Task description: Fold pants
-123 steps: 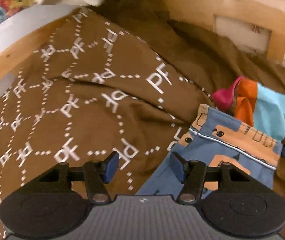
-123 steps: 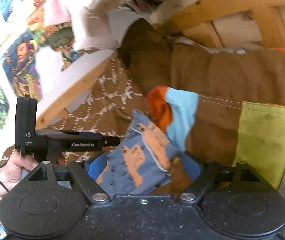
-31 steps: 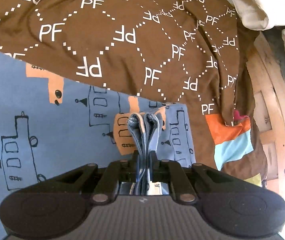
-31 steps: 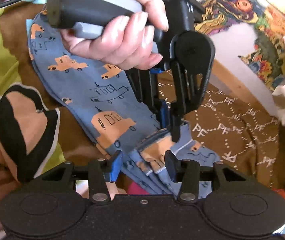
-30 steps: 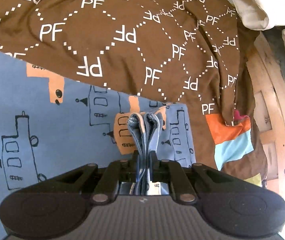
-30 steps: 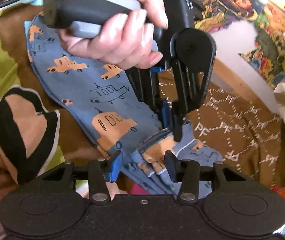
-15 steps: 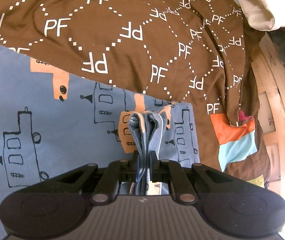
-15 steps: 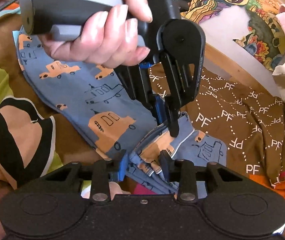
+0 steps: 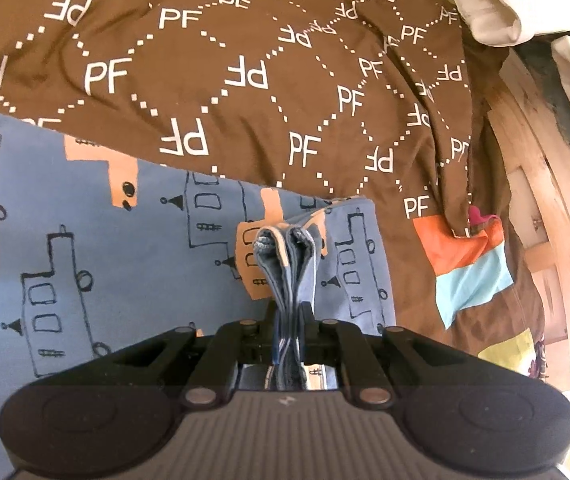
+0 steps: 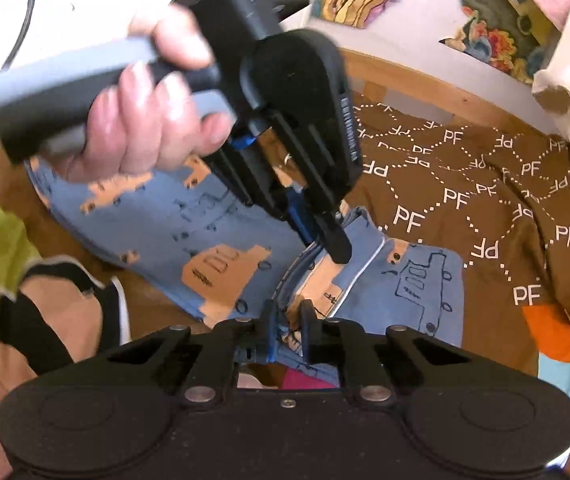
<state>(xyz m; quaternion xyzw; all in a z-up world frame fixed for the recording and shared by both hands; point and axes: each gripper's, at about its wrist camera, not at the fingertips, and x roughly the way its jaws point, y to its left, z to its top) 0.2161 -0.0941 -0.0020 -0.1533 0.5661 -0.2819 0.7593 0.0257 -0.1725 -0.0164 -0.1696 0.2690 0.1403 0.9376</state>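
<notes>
A: Left fingers (image 9: 308, 312)?

B: Mine are clamped tight on a stacked edge of the pants (image 9: 97, 248), several blue layers bunched between them at lower centre of the left view. I'd say that pins all the layers so they move as one.

A: Right fingers (image 10: 308, 316)?

B: Narrow, pinching the same blue fabric, the piped edge, at lower centre of the right view. Left gripper (image 10: 327, 236) bites just above mine, nearly touching, probably to take over the corner.

A: Where are the pants?

B: Spread flat on the brown PF bedspread (image 9: 245, 80), filling the left and lower-left of the left view; fold looks underway. Wooden bed frame (image 9: 541, 200) runs down the right edge, colour-block cloth (image 9: 469, 268) beside it.
</notes>
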